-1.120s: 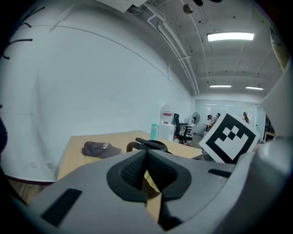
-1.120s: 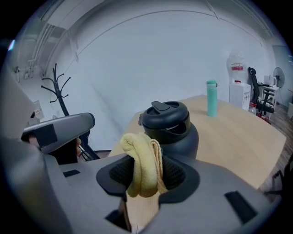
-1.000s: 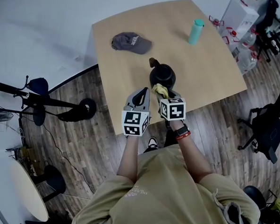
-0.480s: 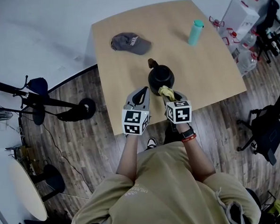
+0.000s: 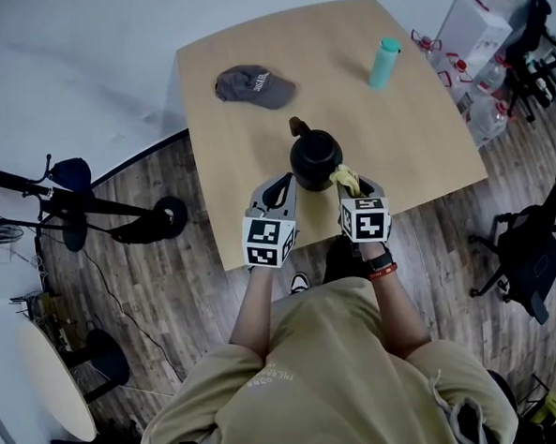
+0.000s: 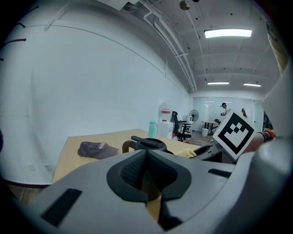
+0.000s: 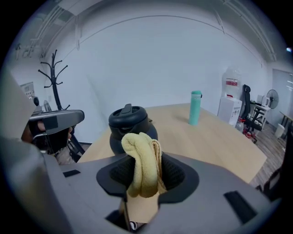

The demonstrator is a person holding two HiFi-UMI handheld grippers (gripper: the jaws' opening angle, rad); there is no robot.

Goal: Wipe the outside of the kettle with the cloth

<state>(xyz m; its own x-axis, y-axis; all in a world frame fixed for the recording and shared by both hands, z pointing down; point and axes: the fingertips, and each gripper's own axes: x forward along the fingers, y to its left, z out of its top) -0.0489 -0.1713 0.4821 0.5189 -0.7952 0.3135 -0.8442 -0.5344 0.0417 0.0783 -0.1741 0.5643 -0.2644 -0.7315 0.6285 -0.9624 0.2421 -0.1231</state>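
A black kettle (image 5: 315, 157) stands near the front edge of the wooden table (image 5: 413, 133), spout pointing away from me. My right gripper (image 5: 350, 181) is shut on a folded yellow cloth (image 5: 345, 176), held at the kettle's right front side. In the right gripper view the cloth (image 7: 143, 163) sticks up between the jaws just short of the kettle (image 7: 129, 124). My left gripper (image 5: 282, 188) sits at the kettle's left front, jaws shut with nothing between them. The left gripper view shows the kettle (image 6: 145, 143) just beyond the jaws.
A grey cap (image 5: 252, 85) lies at the table's far left and a teal bottle (image 5: 383, 63) stands at the far right. Office chairs (image 5: 529, 248) and boxes (image 5: 478, 35) are to the right. A black stand (image 5: 80, 206) is on the floor at left.
My right gripper has carried the cloth rightward, from the kettle's near side round to its right front. The left gripper has stayed put.
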